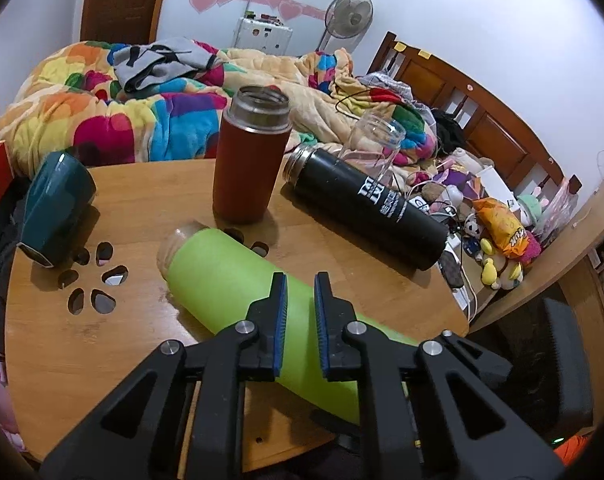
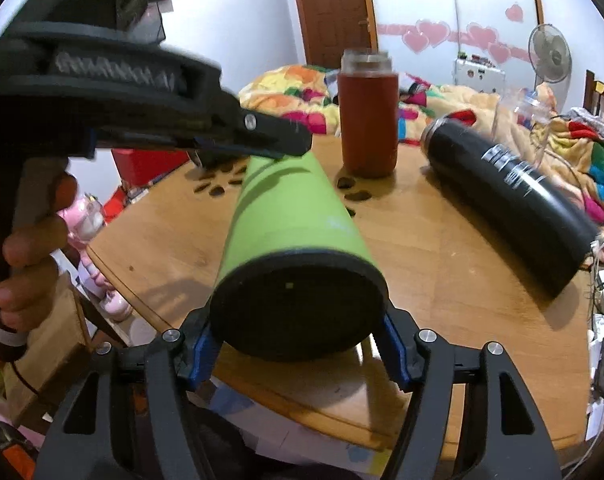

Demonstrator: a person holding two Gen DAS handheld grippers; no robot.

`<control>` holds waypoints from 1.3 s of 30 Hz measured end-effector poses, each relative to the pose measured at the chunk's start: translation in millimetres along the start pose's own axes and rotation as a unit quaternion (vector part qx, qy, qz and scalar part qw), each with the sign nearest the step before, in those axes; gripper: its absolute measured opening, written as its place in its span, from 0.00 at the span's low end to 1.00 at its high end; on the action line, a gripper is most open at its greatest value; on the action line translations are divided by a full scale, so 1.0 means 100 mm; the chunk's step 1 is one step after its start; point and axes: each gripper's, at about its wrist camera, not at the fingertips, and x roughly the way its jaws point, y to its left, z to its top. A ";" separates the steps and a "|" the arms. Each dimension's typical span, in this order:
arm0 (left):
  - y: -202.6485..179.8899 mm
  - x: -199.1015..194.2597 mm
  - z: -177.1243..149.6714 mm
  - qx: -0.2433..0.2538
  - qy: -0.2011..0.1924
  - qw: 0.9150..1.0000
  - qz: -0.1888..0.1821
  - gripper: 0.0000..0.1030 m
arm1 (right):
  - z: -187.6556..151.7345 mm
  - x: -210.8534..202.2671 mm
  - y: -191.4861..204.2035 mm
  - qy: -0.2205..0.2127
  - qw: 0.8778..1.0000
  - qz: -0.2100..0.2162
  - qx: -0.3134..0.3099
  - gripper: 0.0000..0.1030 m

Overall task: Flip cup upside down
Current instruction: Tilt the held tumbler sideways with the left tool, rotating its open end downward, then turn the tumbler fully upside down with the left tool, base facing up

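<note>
Right gripper [image 2: 296,344] fingers clamp the green cup's [image 2: 294,216] near black base, mouth pointing far; left gripper [image 1: 301,292] hovers, fingers slightly parted.

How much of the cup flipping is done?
Not flipped yet. The green cup lies on its side on the table. The right gripper clamps its black bottom end; the left gripper hovers over its body, open. Turning it mouth-down is still left.

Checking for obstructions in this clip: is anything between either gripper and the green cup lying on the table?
Nothing visible. The right gripper already straddles the green cup at its black base, and the left gripper hovers directly over its body. The red flask and black flask sit farther back.
</note>
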 end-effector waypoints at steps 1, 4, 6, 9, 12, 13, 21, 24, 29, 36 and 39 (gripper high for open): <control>-0.01 -0.02 0.00 0.001 -0.002 1.000 -0.002 0.12 | 0.02 -0.05 0.00 -0.007 1.000 -0.002 -0.001 0.61; -0.06 -0.17 0.03 0.007 -0.021 1.000 -0.011 0.11 | 0.13 -0.24 0.03 -0.032 0.999 -0.008 -0.006 0.60; -0.09 -0.25 0.06 0.010 -0.030 0.999 -0.020 0.11 | 0.21 -0.34 0.05 -0.045 0.999 -0.012 -0.014 0.59; -0.10 -0.37 0.13 0.011 -0.040 0.999 -0.032 0.11 | 0.33 -0.45 0.09 -0.061 0.998 -0.021 -0.027 0.59; -0.10 -0.48 0.21 0.015 -0.051 0.998 -0.043 0.11 | 0.46 -0.51 0.12 -0.073 0.996 -0.029 -0.040 0.59; -0.10 -0.51 0.23 0.018 -0.054 0.997 -0.045 0.11 | 0.49 -0.52 0.13 -0.077 0.996 -0.029 -0.042 0.59; 0.04 -0.60 0.46 0.019 -0.057 0.997 -0.051 0.09 | 0.72 -0.47 0.20 -0.082 0.994 -0.024 -0.063 0.59; 0.19 -0.58 0.54 0.001 -0.053 0.997 -0.060 0.09 | 0.80 -0.42 0.21 -0.076 0.995 -0.020 -0.068 0.59; 0.32 -0.50 0.64 -0.006 -0.050 0.998 -0.044 0.09 | 0.98 -0.30 0.17 -0.066 0.996 -0.012 -0.065 0.59; 0.43 -0.41 0.70 -0.006 -0.052 0.998 -0.033 0.09 | 1.15 -0.14 0.06 -0.053 0.998 0.002 -0.045 0.59; 0.49 -0.41 0.69 -0.010 -0.055 0.998 -0.031 0.09 | 1.20 -0.10 0.05 -0.052 0.998 0.006 -0.045 0.59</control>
